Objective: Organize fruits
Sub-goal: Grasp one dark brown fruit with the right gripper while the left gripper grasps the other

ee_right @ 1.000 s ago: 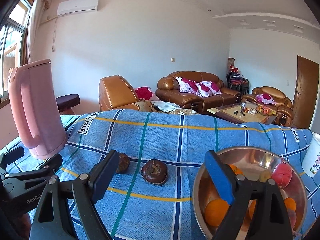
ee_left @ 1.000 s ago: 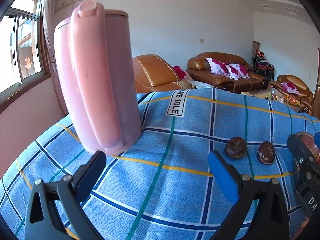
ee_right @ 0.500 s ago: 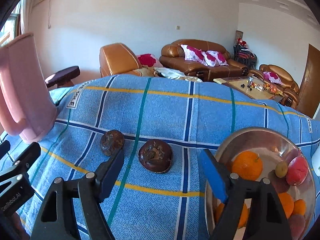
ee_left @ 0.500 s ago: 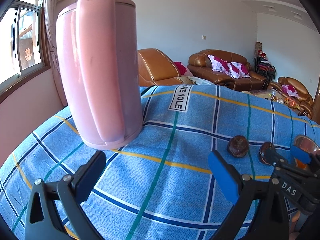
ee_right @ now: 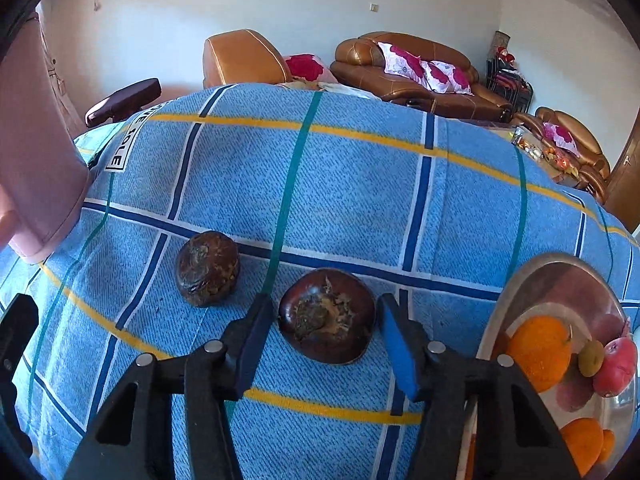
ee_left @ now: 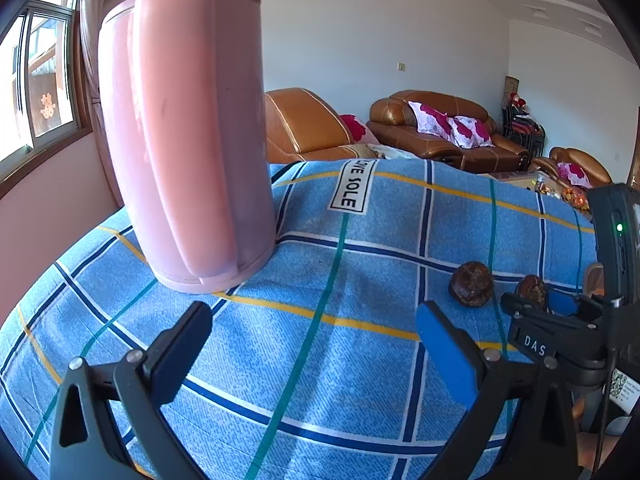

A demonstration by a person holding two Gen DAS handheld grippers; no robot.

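Note:
Two dark brown fruits lie on the blue plaid cloth. In the right wrist view the larger fruit (ee_right: 326,316) sits between the fingers of my open right gripper (ee_right: 326,334), with small gaps on both sides. The smaller fruit (ee_right: 208,268) lies to its left. A steel bowl (ee_right: 520,280) at the right holds oranges (ee_right: 538,346) and a red fruit (ee_right: 616,362). My left gripper (ee_left: 312,348) is open and empty above bare cloth. Both fruits also show in the left wrist view (ee_left: 471,283), (ee_left: 530,287).
A tall pink jug (ee_left: 188,128) stands on the cloth at the left, close ahead of the left gripper. The cloth (ee_right: 360,184) ends at a far edge, with brown sofas (ee_right: 404,68) beyond it.
My right gripper has moved forward and down and its fingers now straddle the larger dark fruit. The left gripper has shifted slightly toward the jug.

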